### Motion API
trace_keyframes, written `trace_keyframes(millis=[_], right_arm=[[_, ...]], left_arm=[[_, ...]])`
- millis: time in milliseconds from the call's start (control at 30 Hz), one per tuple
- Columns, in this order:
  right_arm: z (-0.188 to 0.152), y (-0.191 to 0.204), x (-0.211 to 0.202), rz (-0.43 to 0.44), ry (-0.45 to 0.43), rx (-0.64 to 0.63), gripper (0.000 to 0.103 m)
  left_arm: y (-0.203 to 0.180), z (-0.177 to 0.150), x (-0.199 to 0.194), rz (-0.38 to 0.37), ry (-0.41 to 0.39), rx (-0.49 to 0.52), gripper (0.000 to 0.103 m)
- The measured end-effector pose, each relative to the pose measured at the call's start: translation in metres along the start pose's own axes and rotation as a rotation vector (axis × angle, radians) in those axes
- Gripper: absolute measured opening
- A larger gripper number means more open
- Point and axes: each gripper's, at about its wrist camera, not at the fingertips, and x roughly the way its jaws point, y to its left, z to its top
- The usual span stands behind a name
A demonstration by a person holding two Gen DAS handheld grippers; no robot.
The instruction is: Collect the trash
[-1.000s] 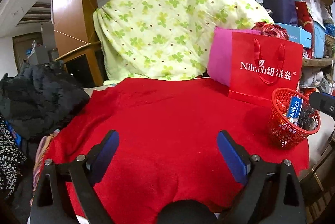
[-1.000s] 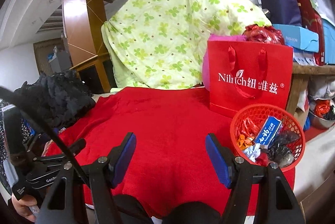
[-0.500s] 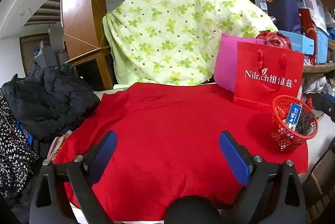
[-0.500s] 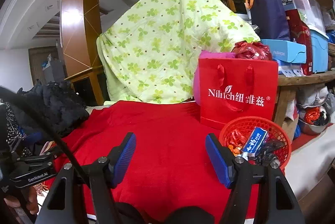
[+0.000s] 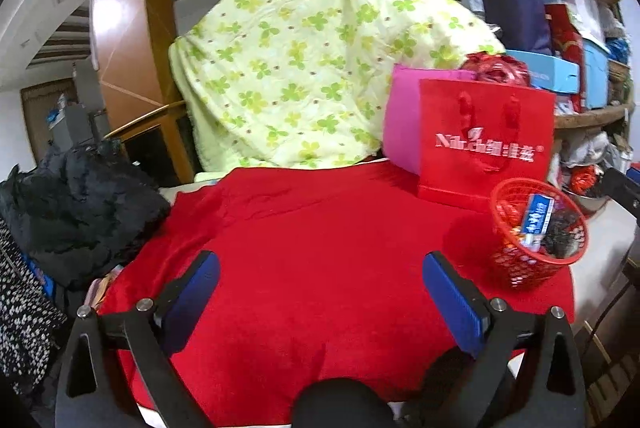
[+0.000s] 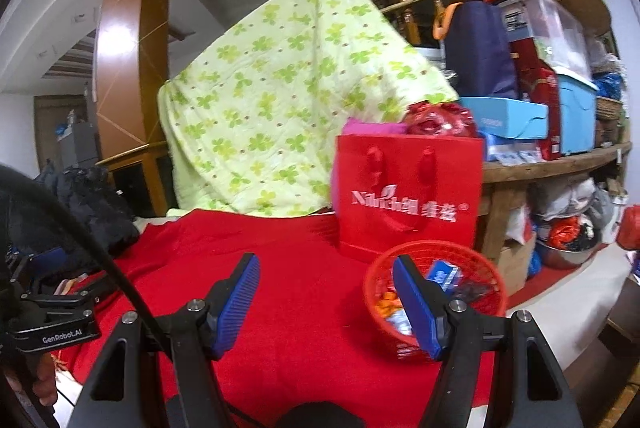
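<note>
Trash sits gathered in the red mesh basket [image 6: 436, 292], which stands on the red cloth [image 5: 320, 248] just ahead of the right gripper [image 6: 326, 302] and partly behind its right finger; for the left gripper [image 5: 320, 292] it lies well off to the right. Both grippers hold nothing, with jaws spread wide. Contents look like a blue-and-white carton [image 5: 538, 218], crinkled wrappers [image 6: 390, 302] and a dark crumpled bag [image 5: 564, 240]: probably all light, soft and easily crushed, the foil likely slippery. The basket itself seems thin, springy plastic, so a pinch on its rim would likely serve best, and it could tip. Close behind it stands a red gift bag [image 6: 408, 204], with a pink bag [image 5: 404, 116] and a green floral quilt [image 5: 312, 68] beyond. A black garment [image 5: 80, 204] lies to the left gripper's left. No loose trash shows on the cloth.
</note>
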Motion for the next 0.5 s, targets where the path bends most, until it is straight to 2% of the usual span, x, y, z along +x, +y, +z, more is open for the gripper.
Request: trace_keyframes(millis=[300, 500], right_arm=[[-0.001, -0.051, -0.010, -0.112, 0.020, 0.049, 0.073], [-0.001, -0.075, -0.018, -0.157, 0.009, 0.075, 0.073]], left_arm=[[-0.056, 0.018, -0.001, -0.111, -0.021, 0.048, 0.101], [-0.085, 0.024, -0.001, -0.155, -0.031, 0.085, 0.101]])
